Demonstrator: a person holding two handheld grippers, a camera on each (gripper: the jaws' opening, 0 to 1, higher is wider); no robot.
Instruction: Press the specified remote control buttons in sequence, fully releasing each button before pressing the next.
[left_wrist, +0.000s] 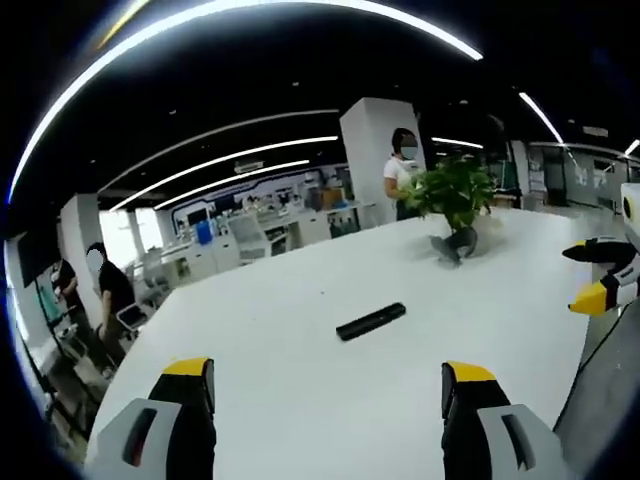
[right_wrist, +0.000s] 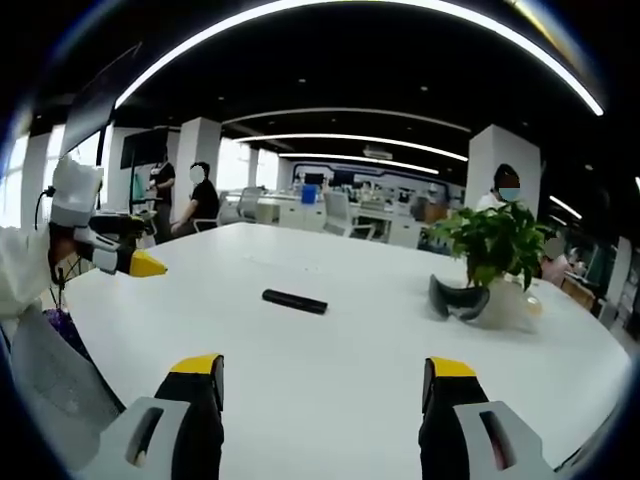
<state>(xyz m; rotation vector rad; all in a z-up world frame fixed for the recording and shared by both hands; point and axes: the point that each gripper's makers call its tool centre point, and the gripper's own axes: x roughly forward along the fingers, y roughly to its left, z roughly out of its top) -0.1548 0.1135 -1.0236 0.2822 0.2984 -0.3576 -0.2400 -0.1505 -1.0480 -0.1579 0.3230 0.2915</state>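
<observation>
you haven't started pressing: both your left gripper (left_wrist: 328, 385) and right gripper (right_wrist: 322, 380) hang wide open and empty, well apart from the remote (left_wrist: 371, 321) on the white table (left_wrist: 280, 400).

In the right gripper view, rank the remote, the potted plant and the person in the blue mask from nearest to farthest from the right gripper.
From the right gripper, its jaws open at the bottom of the view:
1. Remote, lying on the white table, slightly left of centre.
2. Potted plant, on the table's right side.
3. Person in the blue mask, beyond the table, behind the plant.
</observation>
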